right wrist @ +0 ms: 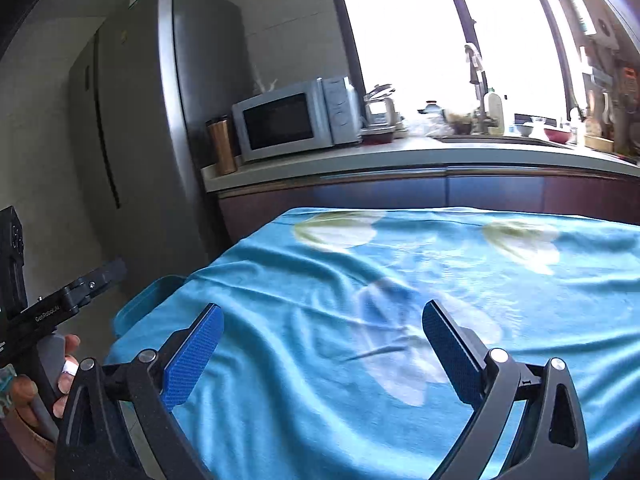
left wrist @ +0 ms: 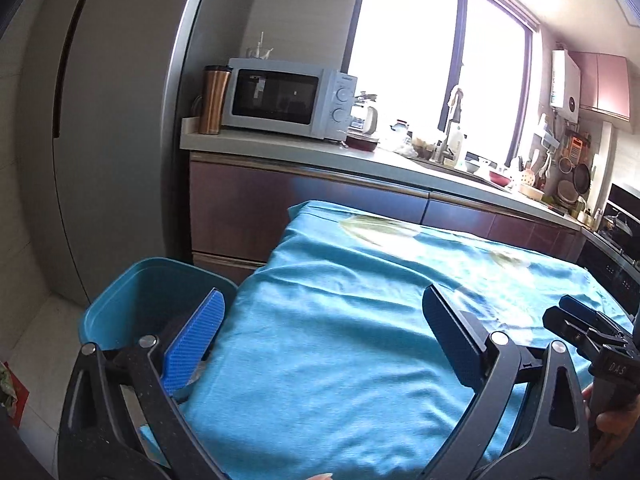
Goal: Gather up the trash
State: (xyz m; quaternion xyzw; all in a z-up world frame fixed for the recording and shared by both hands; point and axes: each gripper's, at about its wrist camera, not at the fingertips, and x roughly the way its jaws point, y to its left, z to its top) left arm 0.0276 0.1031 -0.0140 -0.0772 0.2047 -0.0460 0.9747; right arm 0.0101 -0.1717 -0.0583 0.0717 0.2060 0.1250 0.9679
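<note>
Left wrist view: left gripper [left wrist: 322,344] has its jaws wide and empty over the blue cloth [left wrist: 340,340] on the tabletop; the teal bin [left wrist: 120,300] sits at nine o'clock, tight against the cloth edge. No trash shows on the cloth. Risk: a finger hooks the cloth and drags it

Right wrist view: right gripper [right wrist: 322,354] also gapes wide, empty; the picture is blurred, so small scraps could go unnoticed, and the other gripper at eight o'clock could collide
</note>
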